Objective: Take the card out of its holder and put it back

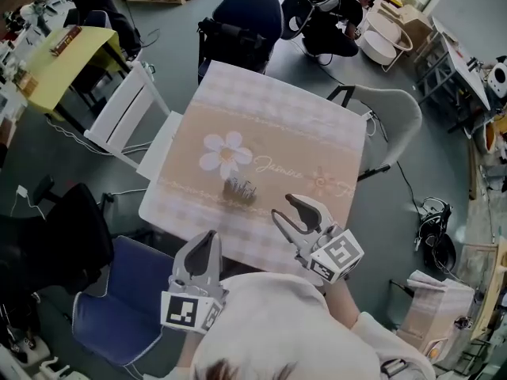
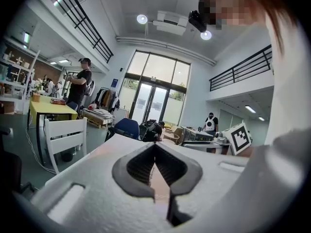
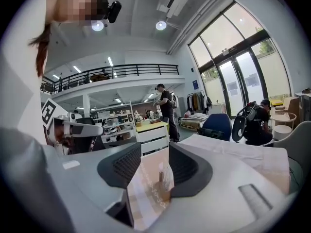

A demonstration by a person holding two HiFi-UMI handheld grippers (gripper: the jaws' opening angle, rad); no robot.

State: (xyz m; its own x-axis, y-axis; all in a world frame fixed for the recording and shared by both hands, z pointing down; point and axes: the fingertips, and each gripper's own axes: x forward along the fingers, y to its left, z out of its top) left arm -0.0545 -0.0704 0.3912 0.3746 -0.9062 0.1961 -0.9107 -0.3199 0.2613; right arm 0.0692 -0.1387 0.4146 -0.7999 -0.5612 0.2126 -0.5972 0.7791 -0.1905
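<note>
A small dark card holder (image 1: 239, 188) stands near the middle of the table, on a beige and lilac tablecloth (image 1: 261, 125) with a flower print. Whether a card is in it is too small to tell. My right gripper (image 1: 281, 206) is just right of the holder and nearer to me, open and empty. In the right gripper view the holder (image 3: 160, 176) shows at a distance through the gap of the right gripper (image 3: 155, 152). My left gripper (image 1: 209, 236) hovers at the table's near edge, shut on nothing. The left gripper (image 2: 155, 147) has its tips touching.
A white slatted chair (image 1: 127, 117) stands at the table's left. A blue chair (image 1: 119, 291) is near left, a grey chair (image 1: 392, 117) to the right, and a dark office chair (image 1: 245, 22) at the far side. A yellow table (image 1: 63, 62) is far left.
</note>
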